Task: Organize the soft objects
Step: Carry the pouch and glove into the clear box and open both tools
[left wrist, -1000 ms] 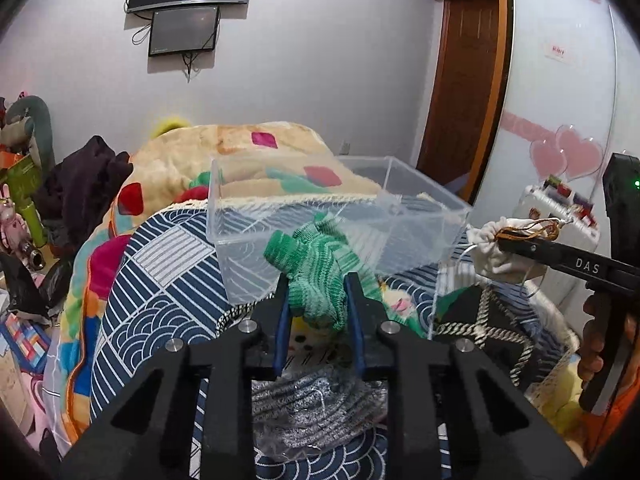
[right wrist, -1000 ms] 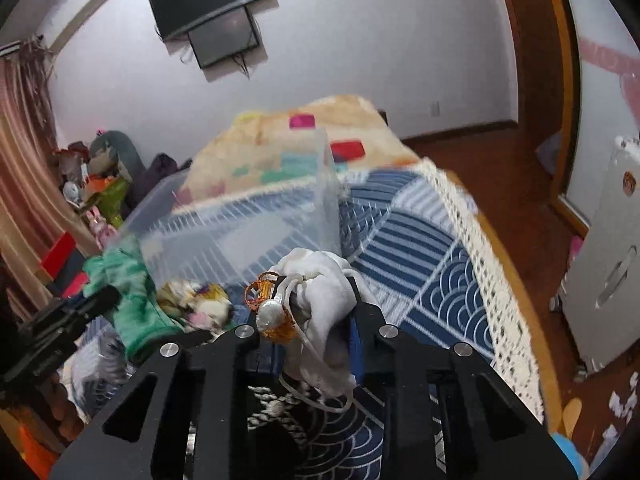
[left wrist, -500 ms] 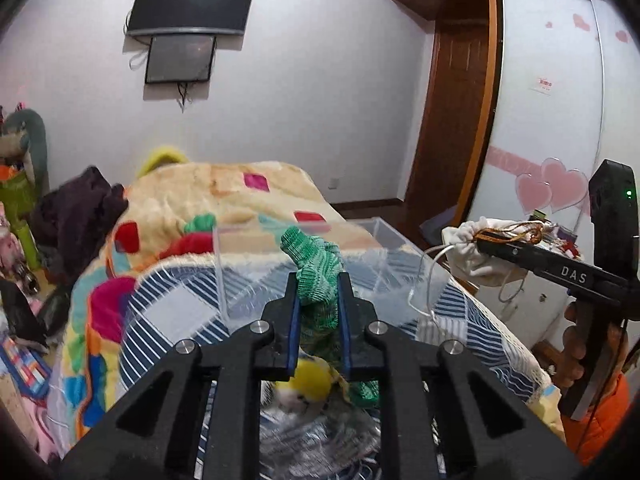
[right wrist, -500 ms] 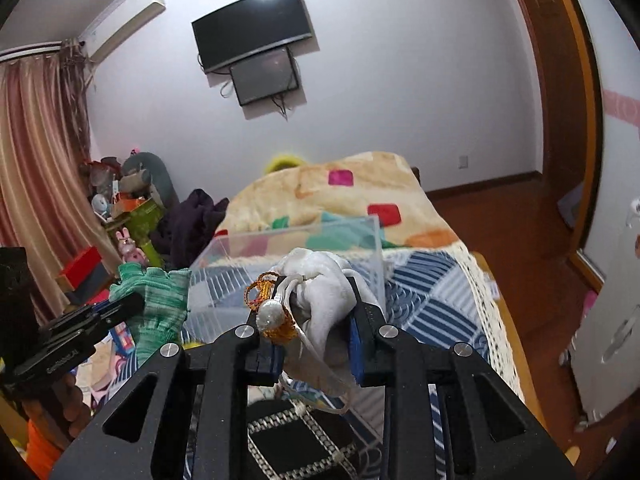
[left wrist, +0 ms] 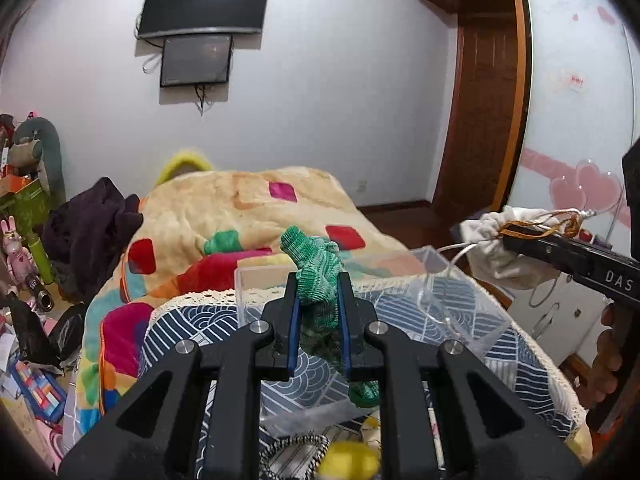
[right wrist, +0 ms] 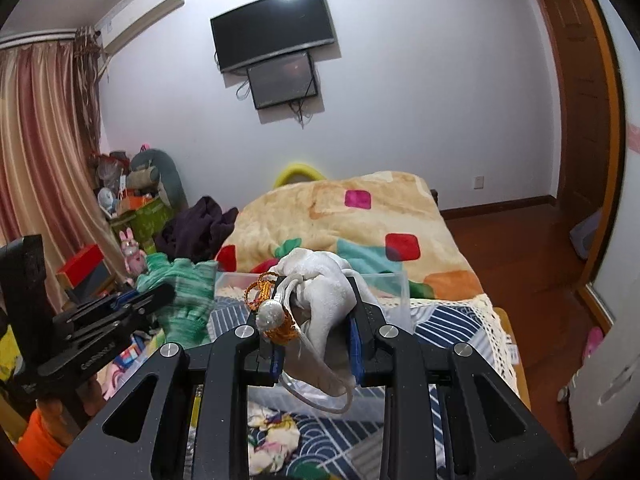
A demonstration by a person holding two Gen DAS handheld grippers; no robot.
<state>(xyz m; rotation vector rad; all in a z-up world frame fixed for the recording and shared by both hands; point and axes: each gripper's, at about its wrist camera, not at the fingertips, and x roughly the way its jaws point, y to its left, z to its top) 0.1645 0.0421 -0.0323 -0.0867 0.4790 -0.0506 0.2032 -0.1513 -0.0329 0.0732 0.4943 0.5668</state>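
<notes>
My left gripper (left wrist: 319, 286) is shut on a green knitted glove (left wrist: 318, 268), held up above the near edge of a clear plastic box (left wrist: 432, 296) on the bed. My right gripper (right wrist: 316, 292) is shut on a white drawstring pouch (right wrist: 324, 284) with an orange cord and a pearl bead (right wrist: 271, 315), held above the same box (right wrist: 394, 292). In the left wrist view the pouch (left wrist: 492, 240) and right gripper (left wrist: 508, 236) hang at the right. In the right wrist view the glove (right wrist: 180, 288) and left gripper (right wrist: 160, 292) are at the left.
The box sits on a blue patterned bedspread (left wrist: 188, 324) with a colourful blanket (left wrist: 240, 208) behind. A floral cloth (right wrist: 272, 440) and a yellow soft item (left wrist: 348, 460) lie below the grippers. Dark clothes (left wrist: 88, 224) and toys clutter the left. A wardrobe (left wrist: 580, 100) stands right.
Both grippers have risen and tilted up with their loads, so the box now sits lower in both views. The glove and the pouch stay gripped.
</notes>
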